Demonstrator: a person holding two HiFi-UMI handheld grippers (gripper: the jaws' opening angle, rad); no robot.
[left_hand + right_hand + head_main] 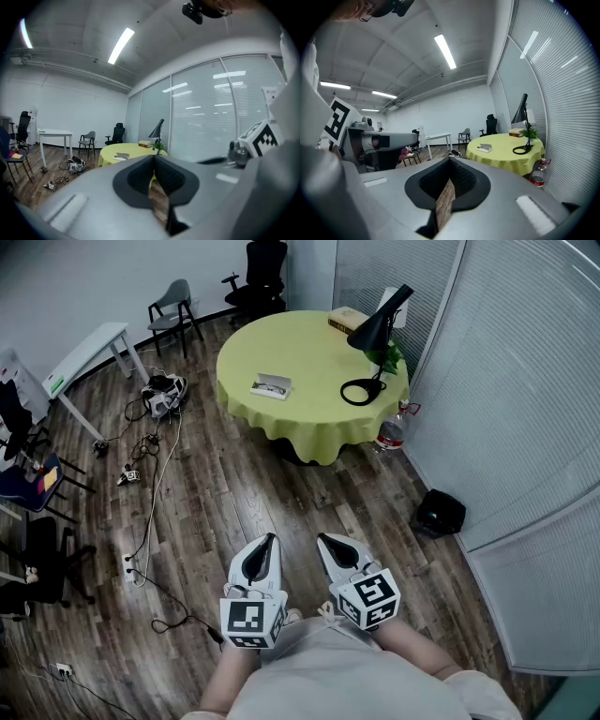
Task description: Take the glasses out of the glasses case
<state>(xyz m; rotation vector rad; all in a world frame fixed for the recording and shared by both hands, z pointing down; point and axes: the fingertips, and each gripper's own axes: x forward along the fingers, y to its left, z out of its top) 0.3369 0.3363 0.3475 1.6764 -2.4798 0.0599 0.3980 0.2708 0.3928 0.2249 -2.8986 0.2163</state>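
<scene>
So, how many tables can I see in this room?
2: the round yellow table at top centre, and the white table near the left wall. Others may be out of view.

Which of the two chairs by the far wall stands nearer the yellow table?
The black office chair, just behind the table; the grey chair stands farther left.

Glasses case [272, 385], lamp [378, 329], book [347, 321] on round table [302, 424].

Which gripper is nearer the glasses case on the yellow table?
Left, marginally. The left gripper points almost straight at the glasses case; the right gripper is offset rightward. Both are far off.
</scene>
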